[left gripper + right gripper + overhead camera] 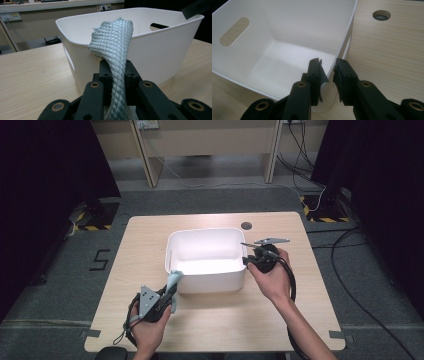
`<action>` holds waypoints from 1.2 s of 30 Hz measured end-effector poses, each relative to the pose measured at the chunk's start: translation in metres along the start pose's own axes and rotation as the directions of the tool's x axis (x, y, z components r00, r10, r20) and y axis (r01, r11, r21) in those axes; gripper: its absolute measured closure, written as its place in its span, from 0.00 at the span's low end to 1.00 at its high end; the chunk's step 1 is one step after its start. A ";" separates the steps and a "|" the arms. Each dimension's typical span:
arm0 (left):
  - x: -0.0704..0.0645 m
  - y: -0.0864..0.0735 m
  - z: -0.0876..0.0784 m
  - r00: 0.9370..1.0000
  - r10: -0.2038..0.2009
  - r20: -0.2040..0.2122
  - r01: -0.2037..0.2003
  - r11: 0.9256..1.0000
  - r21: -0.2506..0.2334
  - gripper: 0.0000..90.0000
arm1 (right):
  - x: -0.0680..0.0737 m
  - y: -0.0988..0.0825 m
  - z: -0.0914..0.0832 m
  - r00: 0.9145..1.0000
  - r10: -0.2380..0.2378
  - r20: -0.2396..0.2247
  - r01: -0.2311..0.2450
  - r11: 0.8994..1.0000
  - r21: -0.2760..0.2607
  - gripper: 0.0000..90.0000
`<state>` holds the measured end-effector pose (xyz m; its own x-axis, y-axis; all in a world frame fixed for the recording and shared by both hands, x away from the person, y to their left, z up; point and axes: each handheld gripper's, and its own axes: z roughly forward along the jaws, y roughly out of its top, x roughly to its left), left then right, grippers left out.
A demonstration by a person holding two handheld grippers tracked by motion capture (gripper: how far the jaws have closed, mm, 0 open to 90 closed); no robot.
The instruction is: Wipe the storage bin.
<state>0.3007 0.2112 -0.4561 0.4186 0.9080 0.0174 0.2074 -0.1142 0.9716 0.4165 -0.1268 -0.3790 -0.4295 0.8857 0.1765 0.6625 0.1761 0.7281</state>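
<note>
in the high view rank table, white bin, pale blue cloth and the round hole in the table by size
1. table
2. white bin
3. pale blue cloth, held in the left tool
4. round hole, looking only slightly smaller than the cloth

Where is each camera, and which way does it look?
High view: above the table, looking down; both forearms show.
Left gripper view: on the left hand-held gripper, facing the white tub; its jaws pinch a grey-blue cloth.
Right gripper view: on the right hand-held gripper, looking into the tub; its jaws straddle the rim.
All share the tub.
</note>
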 end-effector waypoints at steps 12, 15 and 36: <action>0.003 0.001 0.014 1.000 -0.020 0.009 0.020 0.999 0.039 0.89 | 0.004 -0.001 0.001 1.000 -0.013 0.008 0.013 1.000 -0.007 0.83; 0.003 0.001 0.017 1.000 -0.026 0.003 0.026 0.999 0.045 0.89 | 0.003 -0.001 0.001 1.000 -0.011 0.000 0.011 1.000 -0.006 0.83; 0.006 -0.003 0.026 1.000 -0.014 -0.016 0.016 0.996 0.087 0.89 | 0.004 -0.001 0.001 1.000 -0.004 -0.023 0.004 1.000 -0.007 0.82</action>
<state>0.3252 0.2067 -0.4650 0.4013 0.9159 0.0071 0.2903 -0.1345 0.9474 0.4146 -0.1233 -0.3800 -0.4463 0.8747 0.1889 0.6562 0.1764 0.7337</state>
